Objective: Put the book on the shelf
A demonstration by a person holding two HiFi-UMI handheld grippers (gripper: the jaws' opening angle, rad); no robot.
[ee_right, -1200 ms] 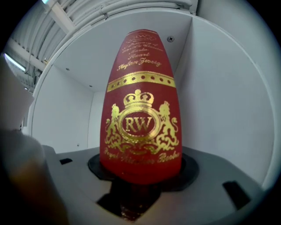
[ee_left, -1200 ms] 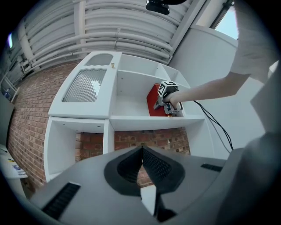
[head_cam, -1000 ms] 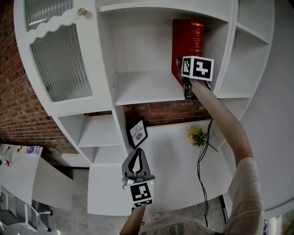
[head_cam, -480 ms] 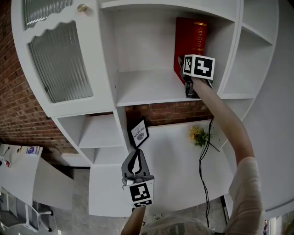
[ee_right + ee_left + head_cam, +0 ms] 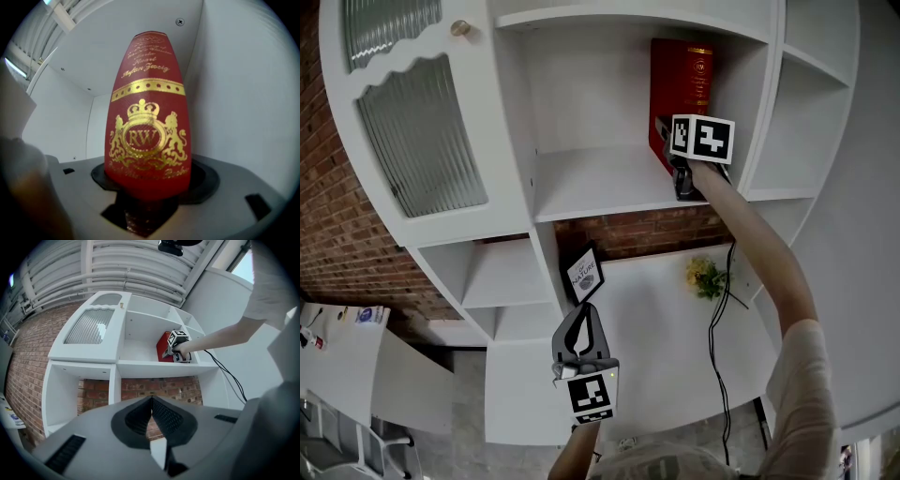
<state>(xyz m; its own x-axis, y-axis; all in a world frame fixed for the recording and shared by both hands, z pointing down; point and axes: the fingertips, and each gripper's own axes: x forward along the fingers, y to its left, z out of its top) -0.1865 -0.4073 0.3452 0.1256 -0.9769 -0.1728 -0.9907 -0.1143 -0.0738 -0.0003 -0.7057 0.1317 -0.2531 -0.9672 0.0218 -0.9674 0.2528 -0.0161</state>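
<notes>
book: red hardback (image 5: 680, 89), upright on the shelf board (image 5: 600, 183), straight ahead of the right gripper (image 5: 667, 141), gilt spine facing it
book vs jaws: lower spine sits between the right jaws; a gap shows at the side, so the pads look to be off it
right gripper: jaws spread wide and have just been opening, book between them but not clamped; points about level into the compartment
book support: seems to stand by itself, close to the compartment's side wall (image 5: 757, 103) on the gripper's right; can't tell if it touches
handling (judged): stiff boards, probably fairly heavy, textured cover so not slippery; tall and narrow, could tip sideways if nudged
where to hold (judged): across both covers near the spine, low to mid height, squeezing the thickness
task state (judged): book placed, release under way; back straight out without dragging the spine
left gripper: (image 5: 579, 323) low and well away from the book, jaws together, nothing in them
around: framed print (image 5: 583, 274) and yellow flowers (image 5: 703, 277) on the surface below the right gripper
</notes>
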